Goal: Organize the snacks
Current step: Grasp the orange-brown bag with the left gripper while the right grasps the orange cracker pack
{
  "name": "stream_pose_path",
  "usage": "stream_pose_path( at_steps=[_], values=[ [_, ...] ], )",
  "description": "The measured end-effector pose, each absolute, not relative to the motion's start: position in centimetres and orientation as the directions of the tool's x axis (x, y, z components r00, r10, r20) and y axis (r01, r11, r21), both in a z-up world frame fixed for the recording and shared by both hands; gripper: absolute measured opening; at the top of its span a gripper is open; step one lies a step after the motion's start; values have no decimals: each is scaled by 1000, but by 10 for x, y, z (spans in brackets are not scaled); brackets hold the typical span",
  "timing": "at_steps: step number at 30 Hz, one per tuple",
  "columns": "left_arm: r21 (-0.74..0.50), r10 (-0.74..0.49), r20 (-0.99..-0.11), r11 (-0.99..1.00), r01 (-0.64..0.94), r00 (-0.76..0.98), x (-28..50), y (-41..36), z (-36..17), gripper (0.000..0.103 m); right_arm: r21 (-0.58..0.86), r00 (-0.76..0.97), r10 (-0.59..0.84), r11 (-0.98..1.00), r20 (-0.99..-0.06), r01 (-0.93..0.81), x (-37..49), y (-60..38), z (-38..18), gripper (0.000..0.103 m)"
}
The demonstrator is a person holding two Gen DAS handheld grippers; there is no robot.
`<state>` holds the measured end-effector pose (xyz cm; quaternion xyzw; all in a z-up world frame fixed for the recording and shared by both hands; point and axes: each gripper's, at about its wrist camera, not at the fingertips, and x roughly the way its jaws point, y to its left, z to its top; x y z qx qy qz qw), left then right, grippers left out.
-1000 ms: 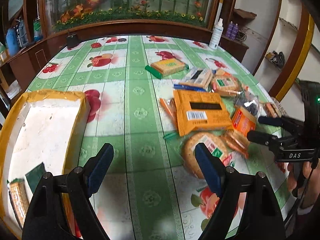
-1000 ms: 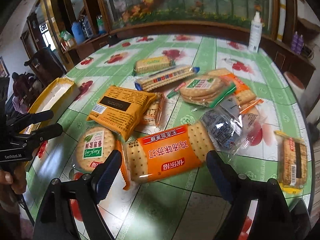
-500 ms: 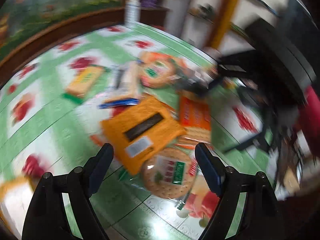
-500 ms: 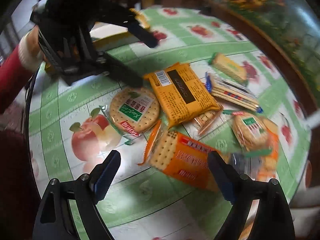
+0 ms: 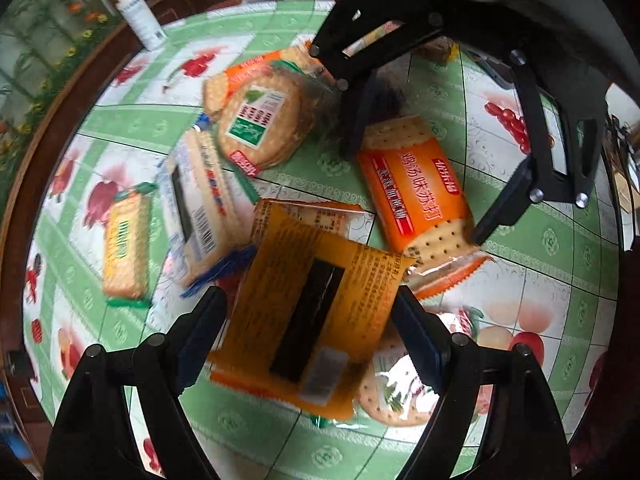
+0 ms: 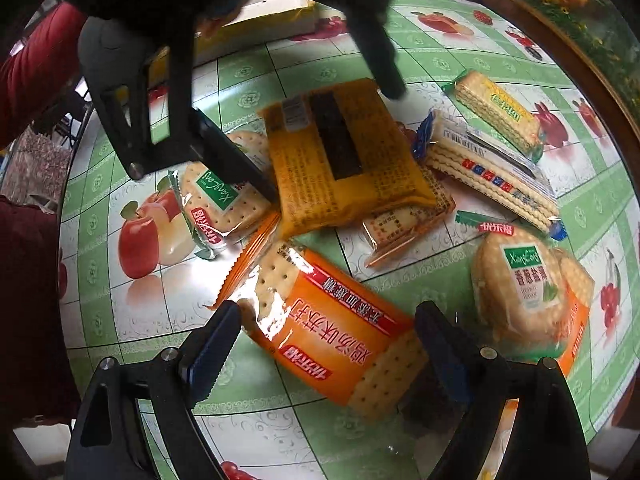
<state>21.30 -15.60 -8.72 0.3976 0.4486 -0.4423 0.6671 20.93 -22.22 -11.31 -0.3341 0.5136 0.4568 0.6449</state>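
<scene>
On the counter: counter (image 6: 256, 64) with a green-checked fruit-print cloth carries a loose cluster of snack packs, all lying flat.
Box: yellow-walled box (image 6: 280, 16) with a white inside stands at the counter's far edge in the right wrist view; its contents are hidden behind the other gripper.
Yellow pack: big yellow snack pack (image 5: 316, 312) lies printed back up, long axis running away from the camera, between the spread jaws of the left hand-held gripper (image 5: 310, 336), which stands open above it; contact cannot be told.
Orange pack: orange soda-cracker pack (image 6: 332, 336) lies slanted, long axis from upper left to lower right, between the wide-open jaws of the right hand-held gripper (image 6: 324, 344); pads apart from it.
Round crackers: one pack (image 6: 524, 284) right of the orange pack, another (image 6: 220, 196) left of the yellow pack, partly under it.
Long wafer pack: blue-ended pack (image 6: 492, 176) lies diagonally beyond.
Small yellow wafer pack: (image 6: 500, 112) lies farthest, parallel to it.
</scene>
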Motion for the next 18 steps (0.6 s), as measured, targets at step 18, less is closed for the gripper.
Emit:
stream_pose_path(
  at_steps=[18],
  values=[
    [215,-211,-919,438,873,332,193,-149,-104,84,-47,172,195,518,-966,-854,175,-251,-123,80]
  ],
)
